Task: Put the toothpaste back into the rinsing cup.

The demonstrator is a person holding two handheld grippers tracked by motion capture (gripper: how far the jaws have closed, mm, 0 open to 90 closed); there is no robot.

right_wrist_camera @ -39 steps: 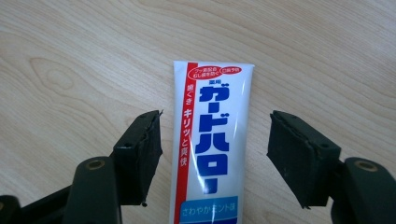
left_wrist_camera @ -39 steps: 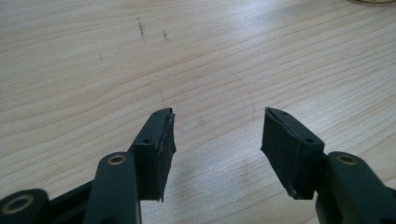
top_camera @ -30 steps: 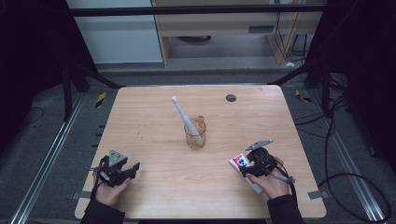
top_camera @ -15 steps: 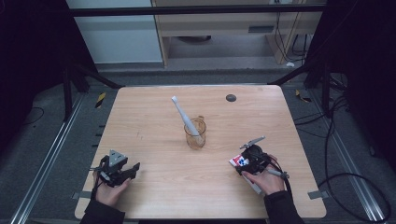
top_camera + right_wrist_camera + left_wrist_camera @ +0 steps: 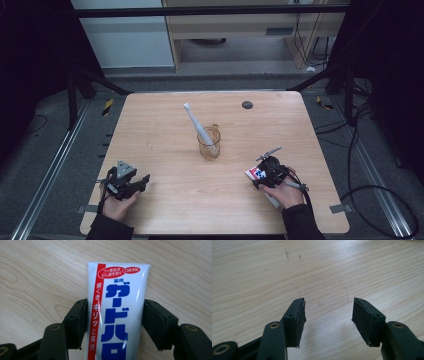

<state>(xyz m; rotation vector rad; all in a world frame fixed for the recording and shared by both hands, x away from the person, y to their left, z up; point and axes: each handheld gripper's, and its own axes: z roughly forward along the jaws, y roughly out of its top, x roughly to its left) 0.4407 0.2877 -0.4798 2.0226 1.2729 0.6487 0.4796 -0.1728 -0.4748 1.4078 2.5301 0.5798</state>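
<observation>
lying flat on the wooden table (image 5: 165,125), at its near right part: a white toothpaste tube (image 5: 116,312) with blue japanese letters and a red stripe down one side. pointing its flat crimped end away from the right gripper (image 5: 115,322) in the right gripper view. sitting between the two black jaws, the left pad touching the red-striped edge, the right pad just beside the other edge or perhaps touching it; cannot tell for sure. closing in on the tube just now, the jaws narrowing, with the tube between them. showing in the high view as a small white, red and blue patch (image 5: 256,174) under the right gripper (image 5: 265,172), with the person's right hand (image 5: 286,192) behind it.

standing near the table's middle, well apart from the tube: a clear amber cup (image 5: 209,144) with a small handle. leaning inside it, tilted toward the far left: a white electric toothbrush (image 5: 196,125). lying near the far edge: a small dark round spot (image 5: 247,105).

resting at the near left part of the table, far from the tube: the left gripper (image 5: 142,179), held in the left hand (image 5: 119,205). standing wide apart in the left gripper view, its jaws (image 5: 328,312) released, with bare wood grain and a few faint scratches between them.
</observation>
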